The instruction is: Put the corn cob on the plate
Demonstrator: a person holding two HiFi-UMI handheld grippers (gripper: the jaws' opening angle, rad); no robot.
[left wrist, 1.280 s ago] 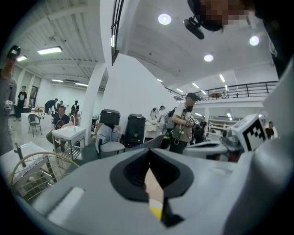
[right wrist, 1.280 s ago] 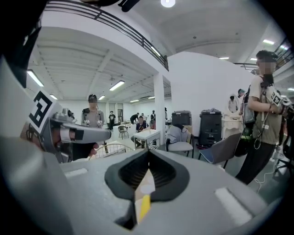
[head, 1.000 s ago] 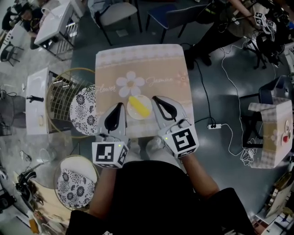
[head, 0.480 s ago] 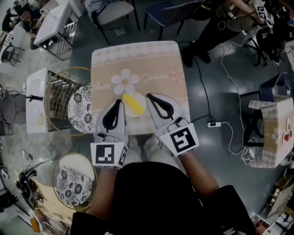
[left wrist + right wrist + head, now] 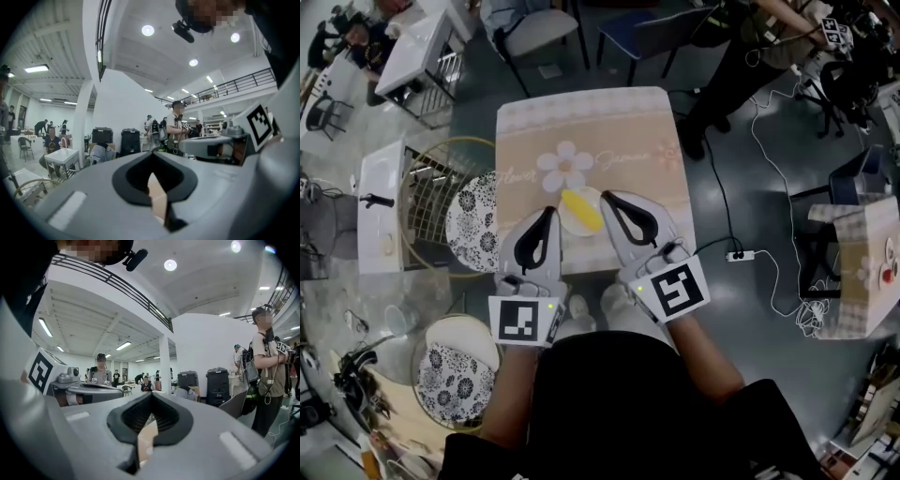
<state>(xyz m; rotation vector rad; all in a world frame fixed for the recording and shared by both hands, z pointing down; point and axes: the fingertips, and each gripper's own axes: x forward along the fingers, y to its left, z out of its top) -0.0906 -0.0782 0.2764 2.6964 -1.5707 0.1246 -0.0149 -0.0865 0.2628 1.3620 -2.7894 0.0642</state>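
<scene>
A yellow corn cob [image 5: 580, 208] lies on a small white plate [image 5: 568, 225] near the front edge of the beige flower-print table [image 5: 619, 131]. My left gripper [image 5: 551, 210] is shut and empty, its tip just left of the plate. My right gripper [image 5: 606, 197] is also shut and empty, with its tip at the plate's right rim. In the left gripper view the jaws of the left gripper [image 5: 151, 155] meet, and only a sliver of beige table shows through. The right gripper view shows the right gripper [image 5: 151, 396] the same way, pointing level across the room.
Two round stools with patterned cushions [image 5: 474, 221] [image 5: 453, 372] and a wire frame stand to the left. A white side table [image 5: 381, 202] is farther left. Chairs [image 5: 536, 26] stand beyond the table. Cables and a power strip [image 5: 737, 255] lie on the floor to the right.
Both grippers have risen a little while staying shut. The right tip sits closer to the plate than before. The corn cob has not moved on the plate.
</scene>
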